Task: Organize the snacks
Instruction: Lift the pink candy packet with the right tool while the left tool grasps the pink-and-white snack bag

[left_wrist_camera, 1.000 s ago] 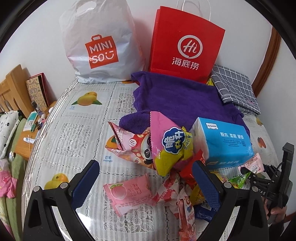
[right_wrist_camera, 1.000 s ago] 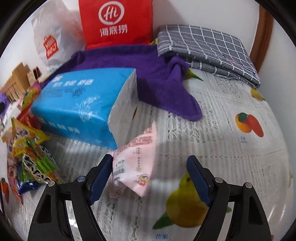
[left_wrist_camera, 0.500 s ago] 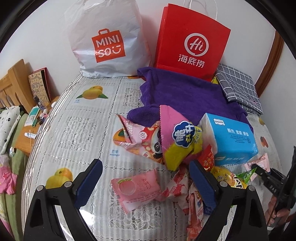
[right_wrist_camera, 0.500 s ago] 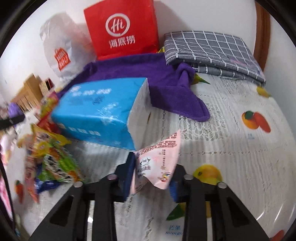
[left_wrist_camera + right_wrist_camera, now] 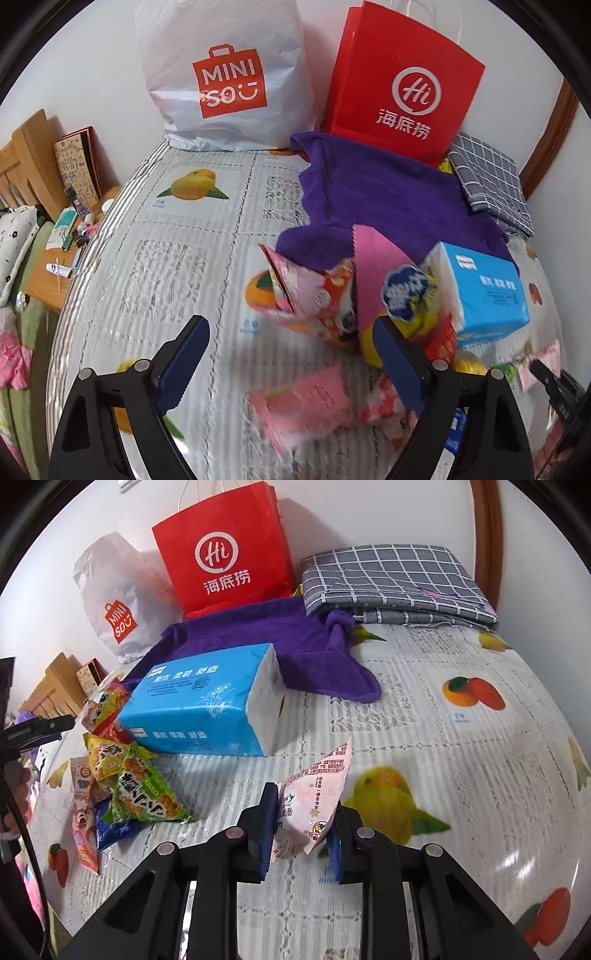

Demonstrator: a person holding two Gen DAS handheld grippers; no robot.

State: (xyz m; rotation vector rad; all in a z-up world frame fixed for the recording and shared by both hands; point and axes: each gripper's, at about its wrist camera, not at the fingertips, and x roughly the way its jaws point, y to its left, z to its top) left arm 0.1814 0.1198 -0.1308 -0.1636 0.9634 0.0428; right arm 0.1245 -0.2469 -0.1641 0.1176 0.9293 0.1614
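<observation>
My right gripper (image 5: 303, 812) is shut on a pink-and-white snack packet (image 5: 317, 786), held just above the fruit-print table cover (image 5: 461, 775). To its left sits a loose pile of snacks, with a green packet (image 5: 144, 794) in front, next to a blue tissue pack (image 5: 199, 701). My left gripper (image 5: 288, 326) hangs over the table with its jaws closing. Its pads touch nothing. A pink peach-print packet (image 5: 299, 406) lies on the table below and between its fingers. Beyond lie a pink-and-yellow bag (image 5: 391, 291) and a red-and-pink bag (image 5: 306, 291).
A white MINISO bag (image 5: 221, 74) and a red paper bag (image 5: 402, 81) stand against the back wall. A purple towel (image 5: 376, 195) and a folded grey checked cloth (image 5: 399, 576) lie before them. Wooden furniture with small items (image 5: 44, 206) borders the table's left edge.
My right gripper has shut on the pink-and-white packet and raised it a little off the table. My left gripper has shifted left and lower, and its jaws have narrowed slightly.
</observation>
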